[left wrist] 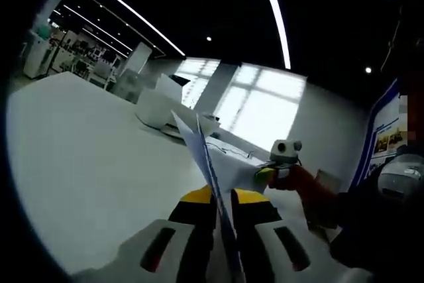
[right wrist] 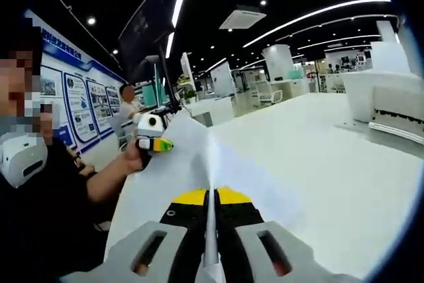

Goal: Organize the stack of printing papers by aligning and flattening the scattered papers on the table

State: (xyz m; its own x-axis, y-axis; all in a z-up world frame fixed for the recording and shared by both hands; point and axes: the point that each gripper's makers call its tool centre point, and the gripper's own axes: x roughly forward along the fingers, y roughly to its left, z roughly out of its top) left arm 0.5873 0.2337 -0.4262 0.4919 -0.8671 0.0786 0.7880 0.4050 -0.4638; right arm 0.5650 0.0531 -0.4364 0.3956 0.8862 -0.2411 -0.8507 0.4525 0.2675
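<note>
Left gripper view: the papers [left wrist: 212,164] stand edge-on above the white counter [left wrist: 86,164], pinched between the left gripper [left wrist: 222,200] jaws. The right gripper [right wrist: 211,197] jaws clamp the same sheets, lifted off the counter. No writing on them is legible. A printer [left wrist: 165,107] sits behind.

Your left gripper [left wrist: 224,198] hides the lower edge of the papers [left wrist: 207,164] between its jaws, so you cannot tell how many sheets it pinches. In the right gripper view, the right gripper [right wrist: 211,198] covers the near edge of the papers [right wrist: 199,154] likewise. The printer [right wrist: 392,111] is cut off at that view's right edge. The wall posters [right wrist: 93,107] are too small to read.
</note>
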